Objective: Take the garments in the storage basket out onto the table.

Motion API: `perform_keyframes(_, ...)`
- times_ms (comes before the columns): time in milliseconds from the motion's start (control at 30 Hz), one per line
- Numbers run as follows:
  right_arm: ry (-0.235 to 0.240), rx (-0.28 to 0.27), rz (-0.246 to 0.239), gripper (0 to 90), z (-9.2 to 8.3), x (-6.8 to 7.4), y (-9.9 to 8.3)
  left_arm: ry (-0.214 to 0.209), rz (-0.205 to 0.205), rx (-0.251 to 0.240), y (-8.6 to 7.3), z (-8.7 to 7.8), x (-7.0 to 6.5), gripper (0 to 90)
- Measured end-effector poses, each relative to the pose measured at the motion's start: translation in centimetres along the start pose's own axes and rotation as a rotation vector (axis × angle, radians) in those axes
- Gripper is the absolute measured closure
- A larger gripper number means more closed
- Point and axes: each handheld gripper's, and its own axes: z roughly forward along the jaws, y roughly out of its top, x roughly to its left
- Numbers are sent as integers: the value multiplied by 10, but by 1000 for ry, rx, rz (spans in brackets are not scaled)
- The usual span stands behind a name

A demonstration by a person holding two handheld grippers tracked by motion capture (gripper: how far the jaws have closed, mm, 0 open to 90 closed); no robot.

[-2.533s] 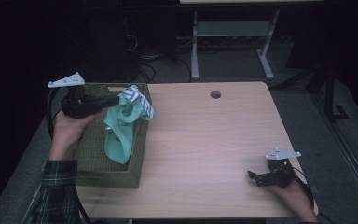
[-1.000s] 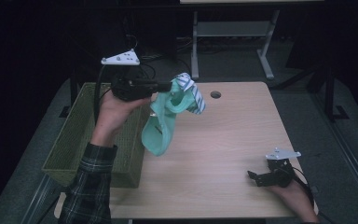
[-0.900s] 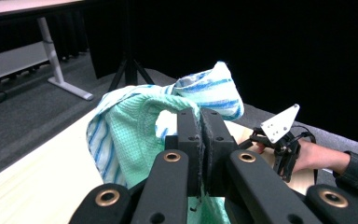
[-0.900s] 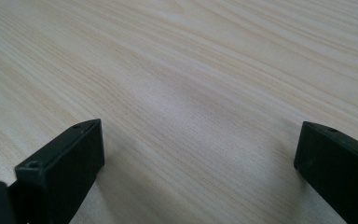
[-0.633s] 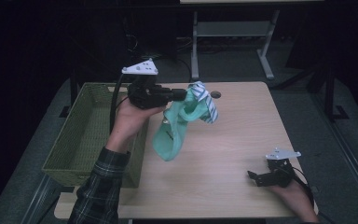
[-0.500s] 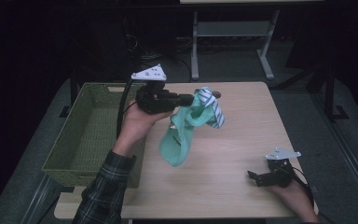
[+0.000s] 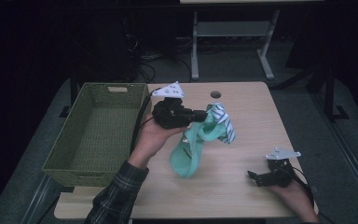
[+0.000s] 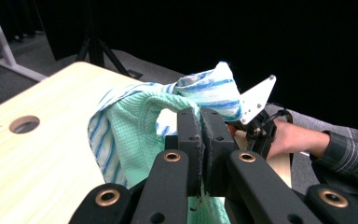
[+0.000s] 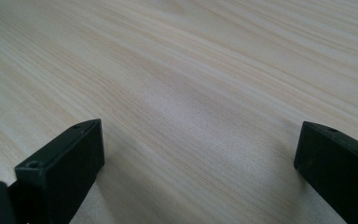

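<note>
1. The left gripper (image 7: 204, 115) is hanging above the middle of the table (image 7: 251, 126) in the high view, jaws pointing toward the right side of that view.
2. Its jaws are squeezing together on a bunch of cloth (image 7: 200, 144), with fabric pinched between the pads (the left gripper view shows the two black pads almost meeting).
3. The cloth is hanging from that grip: a mint green waffle part is drooping down toward the tabletop, and a white part with blue stripes is sticking out past the jaw tips.
4. In the left gripper view the cloth (image 8: 140, 126) is looping over the left jaw, striped part on top.
5. The lowest fold of the cloth is sitting near or on the wood; which of the two I cannot tell.
6. A green woven basket (image 7: 98, 130) is standing at the left edge of the table, beside the left hand (image 7: 151, 140), apart from the cloth.
7. The right gripper (image 7: 261, 178) is resting low at the near right corner of the table, well apart from the cloth.
8. Its jaws are standing wide (the right gripper view shows bare wood (image 9: 191, 102) between them).
9. A round hole (image 7: 215, 94) is showing in the far part of the tabletop, beyond the cloth.
</note>
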Motion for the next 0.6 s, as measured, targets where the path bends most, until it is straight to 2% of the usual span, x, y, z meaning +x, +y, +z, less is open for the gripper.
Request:
perform_keyframes(333,0,0,-1,13,0,0,0,-17,-14,32,-21,26,4,874)
perform_keyframes(433,0,0,-1,13,0,0,0,-8,-16,45,-28,35,5,875)
perform_keyframes(600,-1,0,-2,13,0,0,0,-5,-23,70,-47,55,8,874)
